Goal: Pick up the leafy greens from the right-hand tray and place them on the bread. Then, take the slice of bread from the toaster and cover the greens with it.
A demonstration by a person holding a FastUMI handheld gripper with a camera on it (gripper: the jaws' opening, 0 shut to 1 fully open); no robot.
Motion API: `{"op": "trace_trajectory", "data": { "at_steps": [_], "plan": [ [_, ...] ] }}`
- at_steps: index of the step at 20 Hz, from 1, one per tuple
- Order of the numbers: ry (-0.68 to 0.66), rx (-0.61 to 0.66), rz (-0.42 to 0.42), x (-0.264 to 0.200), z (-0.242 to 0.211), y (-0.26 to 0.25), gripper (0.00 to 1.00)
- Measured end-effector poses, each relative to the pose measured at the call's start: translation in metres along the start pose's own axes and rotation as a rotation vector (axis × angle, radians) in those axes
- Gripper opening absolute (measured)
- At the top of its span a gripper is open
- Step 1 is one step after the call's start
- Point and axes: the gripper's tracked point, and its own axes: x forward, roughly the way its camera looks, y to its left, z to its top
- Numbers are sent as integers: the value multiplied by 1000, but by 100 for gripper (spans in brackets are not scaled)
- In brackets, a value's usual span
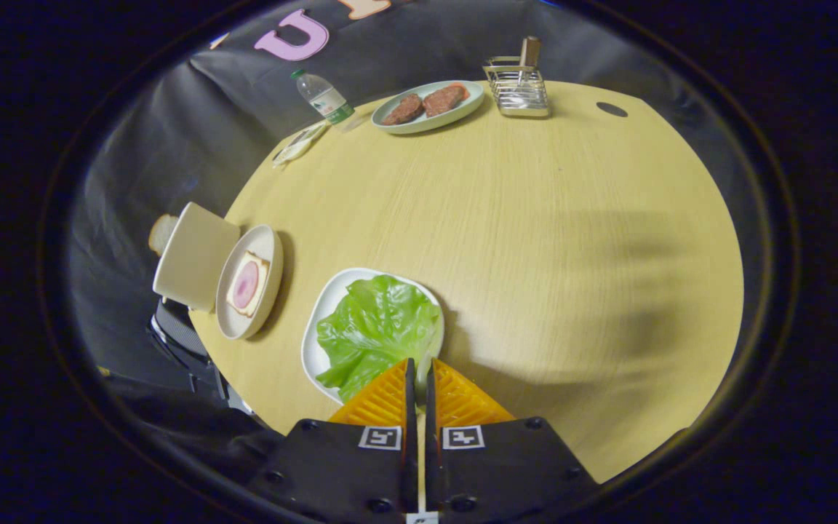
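A toaster (193, 256) with a bread slice (162, 232) stands left of a plate holding bread (247, 284). Right of that, leafy greens (375, 329) lie on a white tray (315, 329). The gripper (419, 370) hangs over the leaf's near edge, fingers nearly pressed together, gripping nothing.

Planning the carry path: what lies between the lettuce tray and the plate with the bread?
Only bare tabletop between lettuce tray and bread plate, in the gripper view.
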Motion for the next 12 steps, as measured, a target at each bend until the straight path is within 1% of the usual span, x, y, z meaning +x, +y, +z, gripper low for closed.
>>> {"op": "trace_trajectory", "data": {
  "at_steps": [3, 6, 9, 12],
  "plan": [
    [-15, 94, 31, -13, 9, 13, 7],
    [-37, 155, 69, -28, 23, 32, 7],
    [-53, 155, 88, -39, 29, 55, 7],
    [-73, 153, 114, -47, 37, 89, 7]
  ]
}}
